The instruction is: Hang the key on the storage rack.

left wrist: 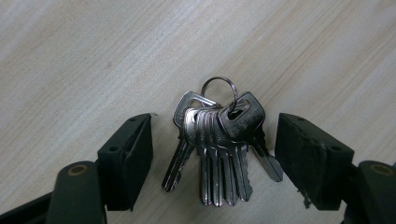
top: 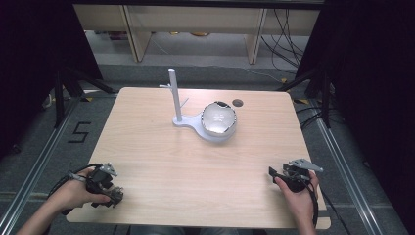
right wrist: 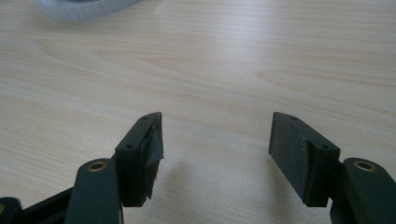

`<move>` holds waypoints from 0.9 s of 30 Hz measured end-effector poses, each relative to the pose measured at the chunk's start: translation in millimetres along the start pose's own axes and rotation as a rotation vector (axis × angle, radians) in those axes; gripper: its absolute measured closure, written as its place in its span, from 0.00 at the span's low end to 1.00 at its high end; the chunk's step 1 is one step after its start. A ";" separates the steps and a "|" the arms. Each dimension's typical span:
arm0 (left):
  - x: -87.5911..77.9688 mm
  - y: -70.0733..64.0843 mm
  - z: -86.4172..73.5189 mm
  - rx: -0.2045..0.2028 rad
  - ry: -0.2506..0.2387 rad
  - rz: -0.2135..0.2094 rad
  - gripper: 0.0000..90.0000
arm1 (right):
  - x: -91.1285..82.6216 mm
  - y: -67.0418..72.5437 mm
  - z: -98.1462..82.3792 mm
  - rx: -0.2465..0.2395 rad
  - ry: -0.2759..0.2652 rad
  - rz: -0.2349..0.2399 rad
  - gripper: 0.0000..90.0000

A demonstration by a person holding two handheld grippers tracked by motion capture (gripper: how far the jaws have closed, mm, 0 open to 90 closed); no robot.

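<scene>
Currently left gripper (left wrist: 215,154) jaws spread wide around the key bunch (left wrist: 219,144) on the table (left wrist: 70,56), not touching. Right gripper (right wrist: 215,154) wide open, empty.

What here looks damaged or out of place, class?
The right gripper has a torn, peeling pad on its left-hand jaw. Otherwise the keys lie flat between the left gripper's open jaws.
</scene>
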State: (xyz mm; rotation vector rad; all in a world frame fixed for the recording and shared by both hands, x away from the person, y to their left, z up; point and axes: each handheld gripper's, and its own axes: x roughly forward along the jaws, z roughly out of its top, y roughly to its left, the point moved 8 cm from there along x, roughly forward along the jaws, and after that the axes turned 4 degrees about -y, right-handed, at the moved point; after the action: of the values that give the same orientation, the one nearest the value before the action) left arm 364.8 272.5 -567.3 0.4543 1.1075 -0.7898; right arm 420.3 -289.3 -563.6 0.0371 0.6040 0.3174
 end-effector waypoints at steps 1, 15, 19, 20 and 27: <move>-0.7 0.5 -0.4 0.016 0.018 -0.006 0.30 | 0.0 -0.1 0.0 -0.006 0.000 -0.002 0.40; 1.8 -2.6 5.0 0.157 0.250 -0.036 0.30 | 2.9 -1.9 0.5 -0.011 -0.014 0.004 0.40; 5.1 -6.4 9.7 0.190 0.309 -0.015 0.29 | 1.2 -2.6 -0.4 -0.003 0.009 0.007 0.40; 6.0 -6.9 10.7 0.196 0.312 -0.006 0.30 | 1.4 -2.8 -0.3 -0.003 0.006 0.008 0.40; 4.5 -7.6 10.2 0.179 0.322 0.009 0.35 | 1.0 -2.7 -0.1 -0.002 0.002 -0.002 0.40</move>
State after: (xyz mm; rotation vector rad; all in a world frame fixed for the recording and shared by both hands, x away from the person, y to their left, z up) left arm 366.3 259.1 -567.0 0.7564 1.3365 -0.8296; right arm 421.8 -291.6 -564.6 0.0346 0.6058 0.3165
